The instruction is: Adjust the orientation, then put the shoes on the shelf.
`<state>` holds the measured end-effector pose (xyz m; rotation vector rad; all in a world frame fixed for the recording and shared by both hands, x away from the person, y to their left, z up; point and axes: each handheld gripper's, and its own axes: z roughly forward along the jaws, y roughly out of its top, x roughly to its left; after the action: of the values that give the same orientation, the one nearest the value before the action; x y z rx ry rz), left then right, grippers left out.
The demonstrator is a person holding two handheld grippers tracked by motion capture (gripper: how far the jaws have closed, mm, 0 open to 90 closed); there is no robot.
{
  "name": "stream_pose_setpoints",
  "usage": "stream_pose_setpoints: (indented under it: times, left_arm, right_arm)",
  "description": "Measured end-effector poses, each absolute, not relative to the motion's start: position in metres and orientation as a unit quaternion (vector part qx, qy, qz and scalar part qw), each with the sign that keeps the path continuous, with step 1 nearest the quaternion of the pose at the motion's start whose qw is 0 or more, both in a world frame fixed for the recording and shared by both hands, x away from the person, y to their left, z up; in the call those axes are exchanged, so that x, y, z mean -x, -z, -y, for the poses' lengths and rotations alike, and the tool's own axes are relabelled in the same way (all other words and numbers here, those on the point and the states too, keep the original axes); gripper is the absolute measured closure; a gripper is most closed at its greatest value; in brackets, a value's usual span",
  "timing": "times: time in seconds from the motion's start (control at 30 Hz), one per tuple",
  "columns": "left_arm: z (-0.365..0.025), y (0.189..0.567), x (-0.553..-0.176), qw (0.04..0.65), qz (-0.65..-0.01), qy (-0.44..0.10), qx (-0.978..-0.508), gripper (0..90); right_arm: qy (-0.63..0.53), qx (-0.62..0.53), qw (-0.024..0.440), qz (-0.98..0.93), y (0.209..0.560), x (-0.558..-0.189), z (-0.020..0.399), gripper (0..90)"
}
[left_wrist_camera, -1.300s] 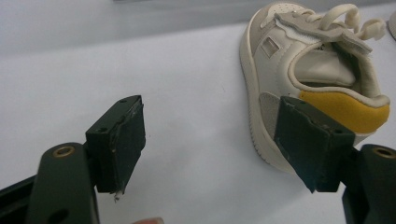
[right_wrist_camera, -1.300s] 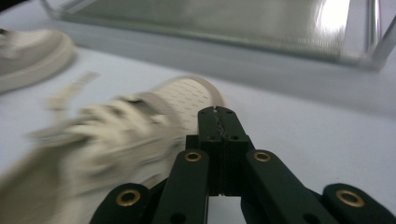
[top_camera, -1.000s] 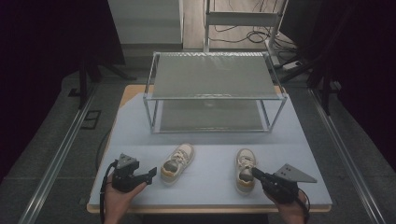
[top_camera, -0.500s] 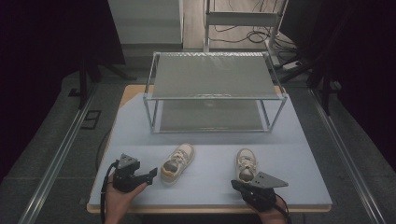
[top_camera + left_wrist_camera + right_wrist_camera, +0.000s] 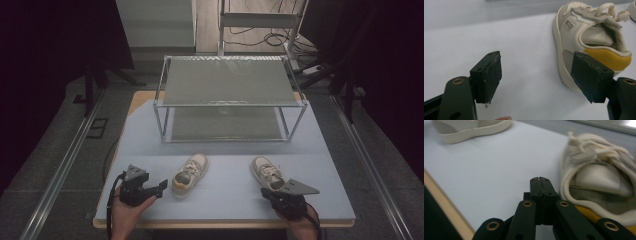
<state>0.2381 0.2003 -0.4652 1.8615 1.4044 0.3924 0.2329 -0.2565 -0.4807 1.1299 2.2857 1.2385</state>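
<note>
Left gripper [image 5: 536, 77] jaws wide apart, empty, left shoe [image 5: 589, 37] just right of them. Right gripper [image 5: 540, 180] jaws pressed together, empty, right shoe [image 5: 599, 180] just beside.

Cream shoes on pale blue

We see two cream shoes [image 5: 190, 173] [image 5: 266, 173] with yellow heels, black grippers [image 5: 161, 187] [image 5: 266, 193], a pale blue table [image 5: 230, 155].

Pale table [image 5: 320, 150], two shoes [image 5: 190, 174], shelf rack [image 5: 230, 100]
</note>
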Motion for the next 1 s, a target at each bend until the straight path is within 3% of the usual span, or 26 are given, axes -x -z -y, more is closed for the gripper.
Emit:
stream_pose_setpoints:
  times: [0.3,0.5,0.53,0.57,0.6,0.67,0.7,0.73,0.87,1.0]
  left_arm:
    - [-0.196,0.466,-0.238,0.379,-0.544,-0.152,-0.733,24.6]
    - [-0.197,0.464,-0.237,0.382,-0.544,-0.153,-0.731,24.7]
    - [-0.197,0.463,-0.237,0.382,-0.544,-0.154,-0.731,25.2]
    - [-0.197,0.461,-0.235,0.385,-0.542,-0.157,-0.730,25.2]
    - [-0.196,0.458,-0.234,0.390,-0.539,-0.162,-0.729,26.0]
    - [-0.194,0.450,-0.229,0.402,-0.529,-0.169,-0.729,26.0]
    - [-0.193,0.447,-0.227,0.405,-0.525,-0.171,-0.729,26.0]
    - [-0.193,0.444,-0.225,0.411,-0.520,-0.170,-0.729,26.0]
    - [-0.190,0.437,-0.223,0.421,-0.510,-0.161,-0.732,25.4]
    - [-0.188,0.435,-0.225,0.420,-0.506,-0.153,-0.738,25.0]
  right_arm:
    - [-0.437,-0.424,0.142,-0.780,0.489,-0.245,0.283,89.2]
    - [-0.453,-0.406,0.145,-0.780,0.478,-0.241,0.281,81.8]
    - [-0.461,-0.397,0.148,-0.780,0.471,-0.238,0.280,74.7]
    - [-0.461,-0.397,0.148,-0.780,0.471,-0.238,0.280,74.7]
    - [-0.463,-0.389,0.152,-0.782,0.465,-0.236,0.280,67.0]
    - [-0.465,-0.386,0.155,-0.782,0.462,-0.235,0.280,63.4]
    - [-0.471,-0.383,0.163,-0.778,0.455,-0.233,0.282,54.8]
    - [-0.471,-0.383,0.163,-0.778,0.455,-0.233,0.282,54.8]
    - [-0.479,-0.379,0.174,-0.772,0.439,-0.235,0.292,40.0]
    - [-0.467,-0.383,0.181,-0.776,0.435,-0.238,0.299,34.8]
